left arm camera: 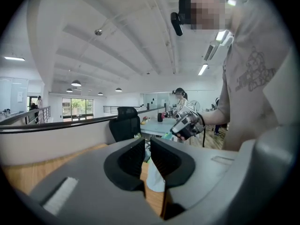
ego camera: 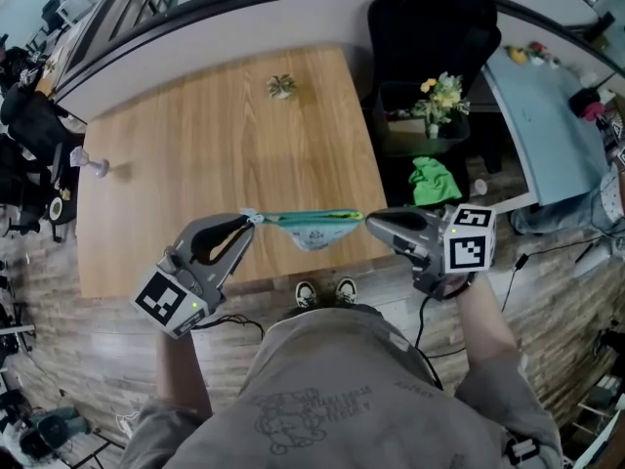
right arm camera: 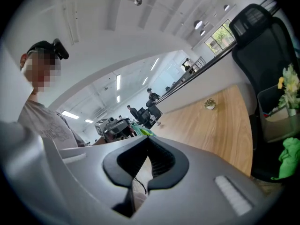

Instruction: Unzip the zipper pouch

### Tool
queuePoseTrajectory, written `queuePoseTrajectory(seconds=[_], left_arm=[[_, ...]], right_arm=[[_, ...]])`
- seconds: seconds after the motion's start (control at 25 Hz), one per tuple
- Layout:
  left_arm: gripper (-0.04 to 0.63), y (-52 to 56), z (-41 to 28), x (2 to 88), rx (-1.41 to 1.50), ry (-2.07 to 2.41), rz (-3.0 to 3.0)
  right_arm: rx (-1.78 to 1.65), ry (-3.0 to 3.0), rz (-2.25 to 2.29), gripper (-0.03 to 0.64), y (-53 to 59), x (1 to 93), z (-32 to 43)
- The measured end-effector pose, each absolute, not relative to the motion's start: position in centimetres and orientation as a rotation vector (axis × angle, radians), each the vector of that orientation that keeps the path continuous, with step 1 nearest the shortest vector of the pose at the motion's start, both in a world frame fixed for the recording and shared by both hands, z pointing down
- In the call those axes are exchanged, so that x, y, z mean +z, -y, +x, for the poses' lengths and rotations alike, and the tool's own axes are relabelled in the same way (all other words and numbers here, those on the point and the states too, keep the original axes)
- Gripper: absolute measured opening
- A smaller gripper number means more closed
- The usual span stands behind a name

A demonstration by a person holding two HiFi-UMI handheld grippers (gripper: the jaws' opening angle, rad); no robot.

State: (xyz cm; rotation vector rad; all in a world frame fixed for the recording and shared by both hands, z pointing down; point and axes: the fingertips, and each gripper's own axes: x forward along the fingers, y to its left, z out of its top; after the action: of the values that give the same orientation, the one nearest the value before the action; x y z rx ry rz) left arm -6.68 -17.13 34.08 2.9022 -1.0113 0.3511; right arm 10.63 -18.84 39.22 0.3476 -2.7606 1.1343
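A wooden counter [ego camera: 225,135] is seen from above, with a black chair [ego camera: 430,27] beside its far right corner. The left tongs [ego camera: 251,220] and right tongs [ego camera: 370,222] are held level over the counter's near edge, tips turned toward each other. The pouch [ego camera: 314,228], teal along its top and pale below, is stretched in the air between them and sags in the middle. The left tongs are closed to a narrow gap on the pouch's left end, and pale fabric is seen between the jaws in the left gripper view. The right tongs are pressed almost fully together on the pouch's right end; which part of the zipper is pinched cannot be told. A green cloth [ego camera: 433,181] lies right of the counter, below a bunch of flowers [ego camera: 441,96]. A small plant [ego camera: 281,87] stands near the counter's far edge.
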Motion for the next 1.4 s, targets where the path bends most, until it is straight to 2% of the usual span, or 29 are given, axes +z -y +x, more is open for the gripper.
queuePoseTrajectory(seconds=[0.28,0.32,1.0,1.4], left_arm=[[0.028,19.0,-6.4,31.5,0.295,1.213,2.854],[0.006,19.3,-6.6,31.3,0.290,1.250,2.844],[0.005,20.9,-12.3,22.1,0.065,1.808,2.697],[0.005,19.6,-13.6,23.4,0.179,1.931,2.641]], right_arm=[[0.926,2.845,0.598,0.012,21.9,36.3,9.7],[0.893,2.864,0.633,0.014,22.3,35.5,9.6],[0.156,2.988,1.226,0.012,24.1,22.6,11.5],[0.114,2.960,1.224,0.011,22.1,23.4,10.3]])
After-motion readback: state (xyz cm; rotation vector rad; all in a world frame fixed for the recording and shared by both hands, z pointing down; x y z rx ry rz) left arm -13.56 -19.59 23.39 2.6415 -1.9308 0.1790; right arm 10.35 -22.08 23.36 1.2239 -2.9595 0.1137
